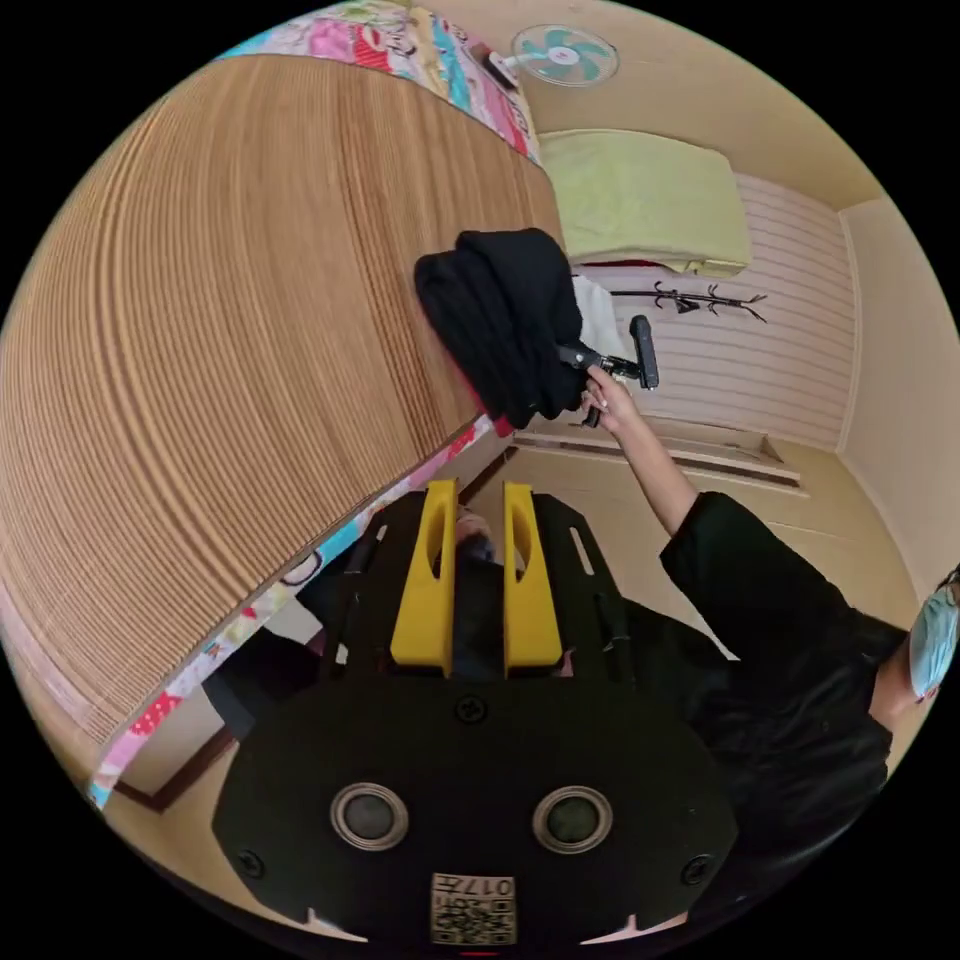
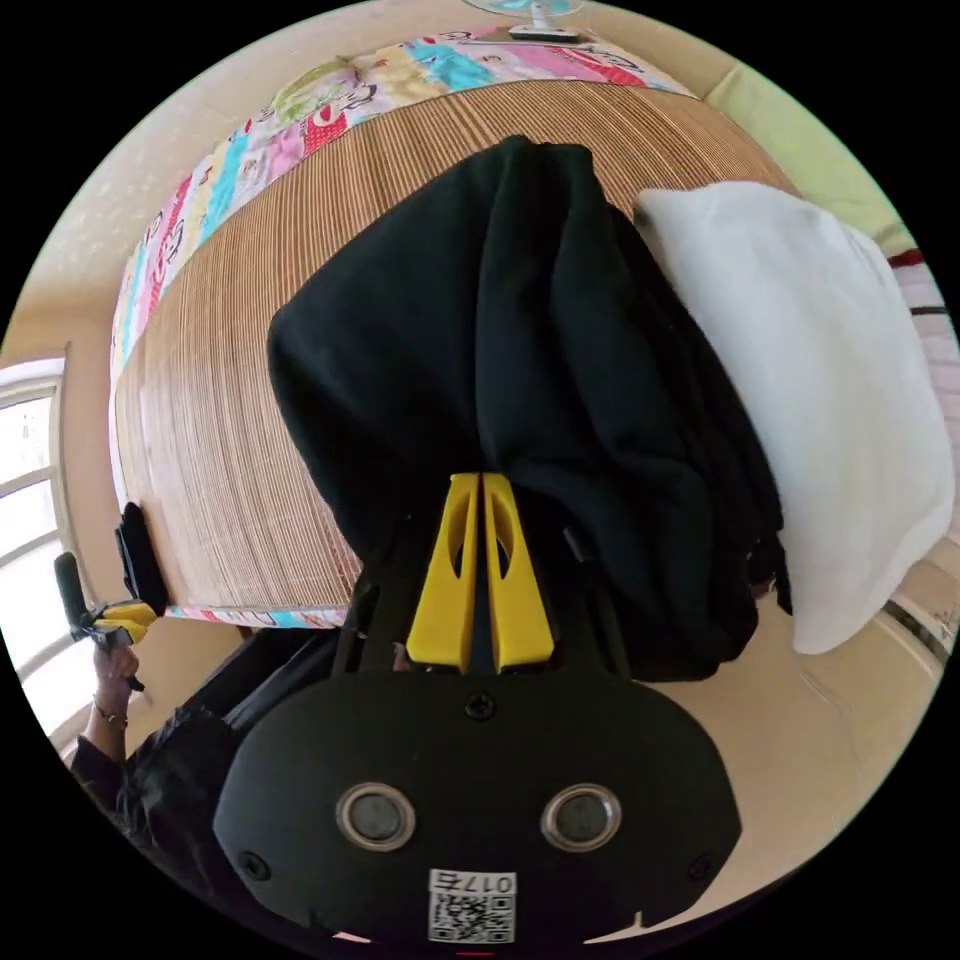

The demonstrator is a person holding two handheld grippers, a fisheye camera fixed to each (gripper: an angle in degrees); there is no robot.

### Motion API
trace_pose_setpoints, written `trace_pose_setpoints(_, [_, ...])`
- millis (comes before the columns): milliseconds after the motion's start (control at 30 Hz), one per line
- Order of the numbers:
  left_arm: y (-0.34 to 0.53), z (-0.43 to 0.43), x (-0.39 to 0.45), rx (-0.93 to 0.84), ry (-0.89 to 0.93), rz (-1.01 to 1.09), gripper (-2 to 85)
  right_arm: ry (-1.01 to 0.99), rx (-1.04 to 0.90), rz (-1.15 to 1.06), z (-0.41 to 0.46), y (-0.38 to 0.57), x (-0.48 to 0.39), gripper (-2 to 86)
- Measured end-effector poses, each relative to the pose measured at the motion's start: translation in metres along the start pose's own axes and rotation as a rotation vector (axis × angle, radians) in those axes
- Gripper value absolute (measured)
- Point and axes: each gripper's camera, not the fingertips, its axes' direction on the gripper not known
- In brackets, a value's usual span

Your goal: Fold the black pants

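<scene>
R claw (image 2: 478, 480) pinches bundled soft black pants (image 2: 520, 400); L claw (image 1: 478, 487) parted, empty.

A woven bamboo mat (image 1: 230, 360) covers the left of the left gripper view, with a patterned colourful sheet (image 1: 400, 40) edging it. A fan (image 1: 563, 54) sits at the top, a light green blanket (image 1: 640, 195) beside it. A white pillow (image 2: 830, 400) lies right of centre in the right gripper view
</scene>
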Motion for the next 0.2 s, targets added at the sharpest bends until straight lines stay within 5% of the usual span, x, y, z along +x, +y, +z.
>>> trace_pose_setpoints(67, [0.04,-0.021,-0.037,0.058,-0.034,-0.124,7.7,-0.22,0.065,0.21,-0.002,0.02,0.026,0.3])
trace_pose_setpoints(200, [0.132,-0.079,-0.11,0.263,-0.022,-0.429,6.4,-0.206,0.057,0.2,-0.032,0.036,0.014,0.2])
